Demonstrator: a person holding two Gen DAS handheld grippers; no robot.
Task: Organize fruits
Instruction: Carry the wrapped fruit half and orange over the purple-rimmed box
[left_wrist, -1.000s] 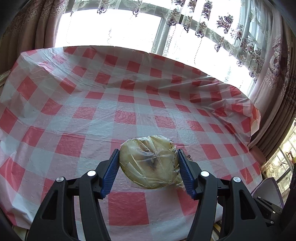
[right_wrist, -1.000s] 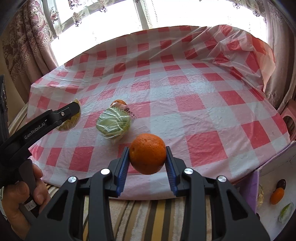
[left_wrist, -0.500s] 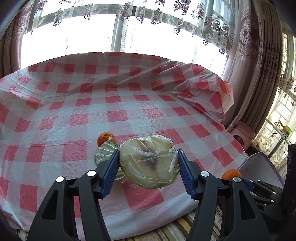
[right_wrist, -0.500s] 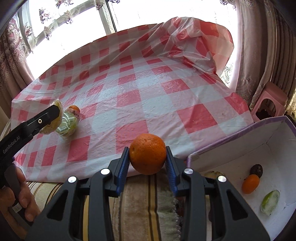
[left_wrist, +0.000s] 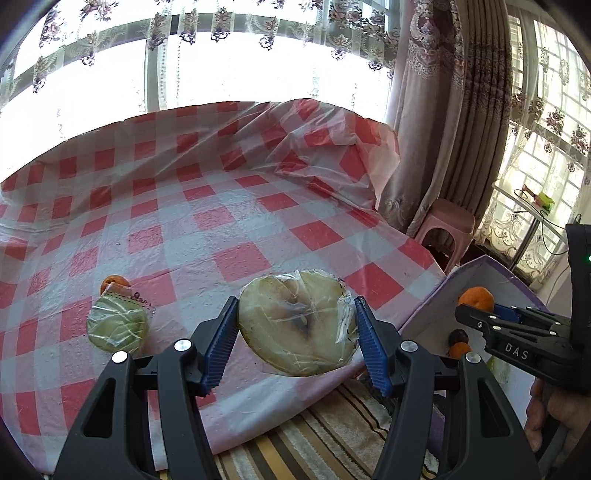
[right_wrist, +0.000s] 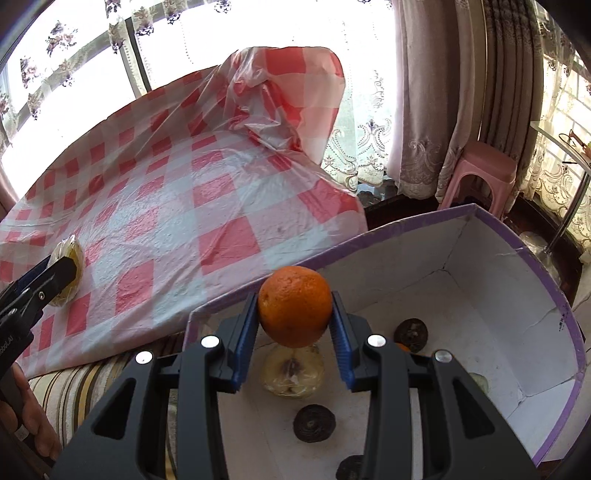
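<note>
My left gripper (left_wrist: 295, 341) is shut on a plastic-wrapped pale yellow fruit half (left_wrist: 297, 323), held above the table's near edge. My right gripper (right_wrist: 295, 336) is shut on an orange (right_wrist: 294, 305), held over the white box with a purple rim (right_wrist: 480, 295). The box holds a wrapped fruit half (right_wrist: 291, 373) and several dark round fruits (right_wrist: 314, 422). A wrapped green fruit (left_wrist: 117, 325) and a small orange (left_wrist: 112, 283) lie on the checked tablecloth (left_wrist: 229, 229). The right gripper with the orange (left_wrist: 476, 298) shows in the left wrist view.
A pink stool (right_wrist: 480, 170) stands beyond the box by the curtains. A striped cloth (left_wrist: 332, 439) lies below the table's edge. The tablecloth bunches up at the far right corner (right_wrist: 288, 85). A glass side table (left_wrist: 532, 206) stands at the far right.
Both grippers have swung right with their fruits. The right gripper has moved from above the table's edge to over the box. The left now faces the table's right end.
</note>
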